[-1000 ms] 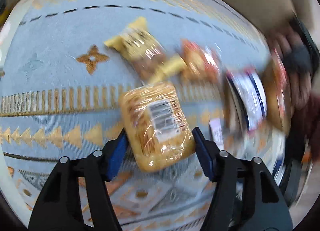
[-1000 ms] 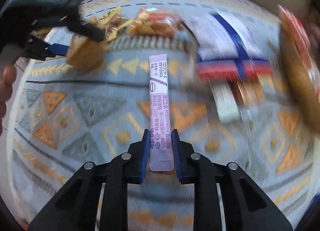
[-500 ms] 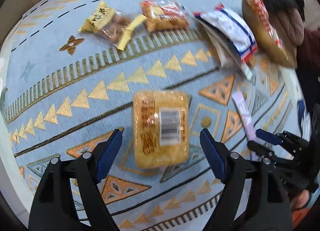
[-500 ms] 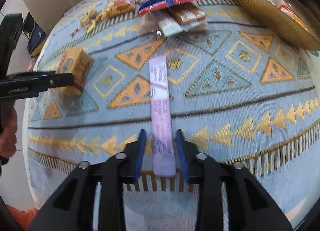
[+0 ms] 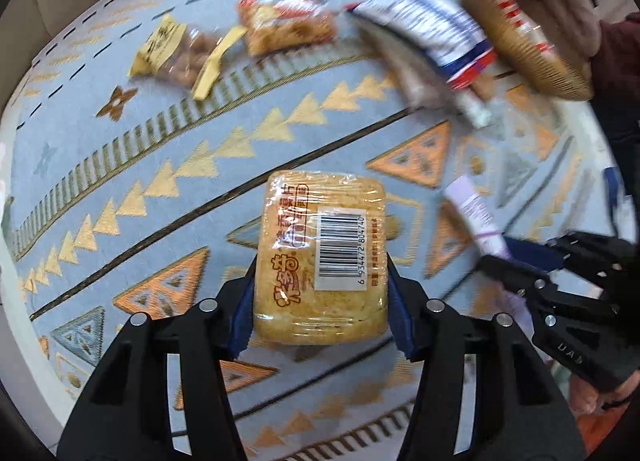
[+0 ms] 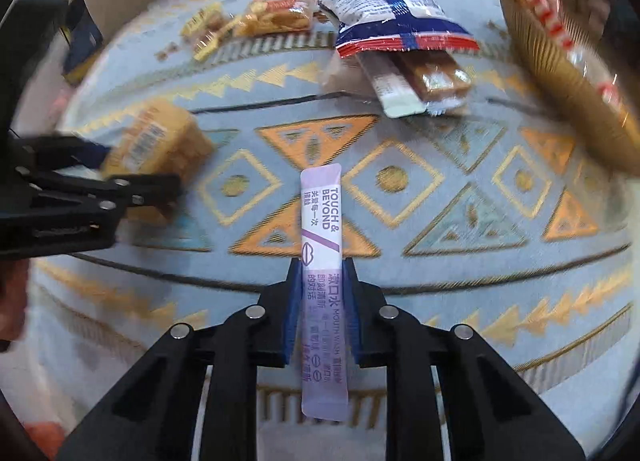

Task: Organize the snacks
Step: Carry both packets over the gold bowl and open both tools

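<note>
underneath, a pale blue rug (image 6: 460, 285) with orange triangles spreads.

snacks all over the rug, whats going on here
A person is sorting snacks with a handheld gripper in each hand. The left gripper has just closed on the yellow wrapped cake. The right gripper is shut on a purple mouthwash sachet. Other packets remain at the far side of the patterned rug, including a blue and white bag, beside a gold basket that already holds a packet.
</note>
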`<state>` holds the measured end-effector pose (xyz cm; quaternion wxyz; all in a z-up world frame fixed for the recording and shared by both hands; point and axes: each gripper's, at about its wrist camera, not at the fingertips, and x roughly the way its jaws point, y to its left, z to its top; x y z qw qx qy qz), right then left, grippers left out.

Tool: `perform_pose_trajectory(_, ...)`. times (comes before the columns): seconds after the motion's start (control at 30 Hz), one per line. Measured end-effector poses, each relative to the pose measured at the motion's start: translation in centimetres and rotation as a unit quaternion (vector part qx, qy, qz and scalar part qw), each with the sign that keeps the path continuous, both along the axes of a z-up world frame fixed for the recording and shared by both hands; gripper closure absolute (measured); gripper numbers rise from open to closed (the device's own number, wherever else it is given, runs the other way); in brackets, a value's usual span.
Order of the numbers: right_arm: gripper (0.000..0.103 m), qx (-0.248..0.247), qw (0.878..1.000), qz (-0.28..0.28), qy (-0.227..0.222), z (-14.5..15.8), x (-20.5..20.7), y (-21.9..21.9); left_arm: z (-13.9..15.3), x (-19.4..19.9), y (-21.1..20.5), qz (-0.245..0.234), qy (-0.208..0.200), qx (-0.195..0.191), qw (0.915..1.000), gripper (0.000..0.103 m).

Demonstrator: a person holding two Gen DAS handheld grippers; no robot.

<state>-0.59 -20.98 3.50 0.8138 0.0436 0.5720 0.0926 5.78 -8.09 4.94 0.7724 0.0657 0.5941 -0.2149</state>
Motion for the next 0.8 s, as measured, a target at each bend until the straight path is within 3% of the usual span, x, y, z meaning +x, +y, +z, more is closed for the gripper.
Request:
perform_pose_trajectory(0.1, 0.084, 0.091, 0.996, -0.023, 0.009, 1.4, -0.4, -2.4, 2.6, 0.0, -0.3, -0.017, -0.004, -0.040, 0.9990, 0.048)
perform_pose_trajectory(0.27, 0.083, 0.165, 0.982, -0.089, -0.012, 4.9, -0.3, -7.9, 8.3, 0.8, -3.6, -0.071, -0.024, -0.081, 0.9939, 0.048)
perform_pose_trajectory(0.5, 0.083, 0.153, 0.963, -0.198, -0.103, 11.5, 1.0, -16.3, 15.3, 5.0, -11.0, -0.131, -0.027, -0.121, 0.9835, 0.048)
perform_pose_trajectory(0.63, 0.083, 0.128, 0.950, -0.243, -0.150, 14.8, 1.4, -20.3, 18.1, 7.4, -15.1, -0.148, -0.044, -0.143, 0.9776, 0.048)
perform_pose_trajectory(0.8, 0.083, 0.096, 0.939, -0.278, -0.179, 17.3, 4.3, -23.1, 20.0, 10.4, -20.7, -0.154, -0.074, -0.164, 0.9715, 0.047)
